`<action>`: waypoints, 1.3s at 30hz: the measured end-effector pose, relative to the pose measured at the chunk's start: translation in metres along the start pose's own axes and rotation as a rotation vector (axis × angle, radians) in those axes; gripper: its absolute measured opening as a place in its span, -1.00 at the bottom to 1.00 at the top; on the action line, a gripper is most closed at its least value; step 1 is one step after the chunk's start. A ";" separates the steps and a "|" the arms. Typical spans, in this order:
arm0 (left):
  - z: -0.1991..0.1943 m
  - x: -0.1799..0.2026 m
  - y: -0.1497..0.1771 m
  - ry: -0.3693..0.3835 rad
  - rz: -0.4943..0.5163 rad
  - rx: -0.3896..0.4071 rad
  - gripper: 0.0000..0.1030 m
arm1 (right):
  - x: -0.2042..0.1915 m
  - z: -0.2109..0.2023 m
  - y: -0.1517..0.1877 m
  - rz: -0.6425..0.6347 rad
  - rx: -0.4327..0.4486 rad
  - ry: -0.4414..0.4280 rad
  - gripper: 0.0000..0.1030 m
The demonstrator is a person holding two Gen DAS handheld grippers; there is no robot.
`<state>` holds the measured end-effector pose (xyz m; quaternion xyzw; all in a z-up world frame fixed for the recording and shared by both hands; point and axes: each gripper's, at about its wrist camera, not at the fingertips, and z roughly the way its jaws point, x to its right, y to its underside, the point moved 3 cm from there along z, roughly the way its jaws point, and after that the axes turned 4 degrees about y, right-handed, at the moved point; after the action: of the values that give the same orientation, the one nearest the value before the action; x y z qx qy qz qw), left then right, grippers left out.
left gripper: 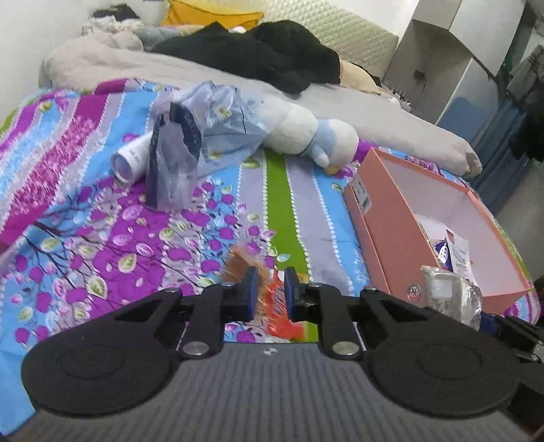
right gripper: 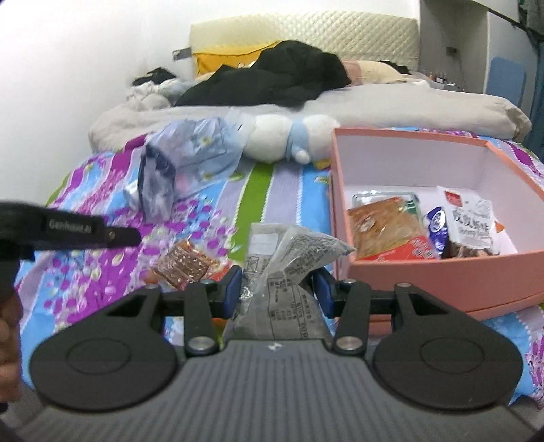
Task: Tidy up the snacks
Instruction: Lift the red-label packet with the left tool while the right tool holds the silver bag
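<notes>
Grey crinkled foil packet [right gripper: 289,272], printed, clamped in right gripper [right gripper: 277,289], just left of pink cardboard box [right gripper: 442,282]. Left gripper [left gripper: 270,292] jaws apart, straddling one orange-red wrapper [left gripper: 272,306], further left. Box holds three packets [right gripper: 425,227]; its far half lies bare.

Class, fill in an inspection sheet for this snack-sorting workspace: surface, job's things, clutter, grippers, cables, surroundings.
Surface: floral bedspread on a bed.
Job's things: pink box holding several snack packets; orange snack packet lying on the bedspread; grey snack packet.
Clutter: plastic bag, white tube, plush toy, black clothing.
Grippers: left gripper fingers around the orange packet's end, grip unclear; right gripper holds the grey packet.
Cables: nothing seen.
Surroundings: padded headboard, white wall.
</notes>
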<state>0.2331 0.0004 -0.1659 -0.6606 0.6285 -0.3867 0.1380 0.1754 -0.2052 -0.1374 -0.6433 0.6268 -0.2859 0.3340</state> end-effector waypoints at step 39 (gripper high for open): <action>0.114 -0.105 -0.018 0.410 -0.334 -0.166 0.08 | -0.070 0.129 0.047 -0.065 -0.123 -0.132 -0.07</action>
<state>0.3338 0.0668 -0.2649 -0.6721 0.5552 -0.4768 -0.1126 0.2448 -0.1256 -0.2497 -0.7000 0.5986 -0.2147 0.3250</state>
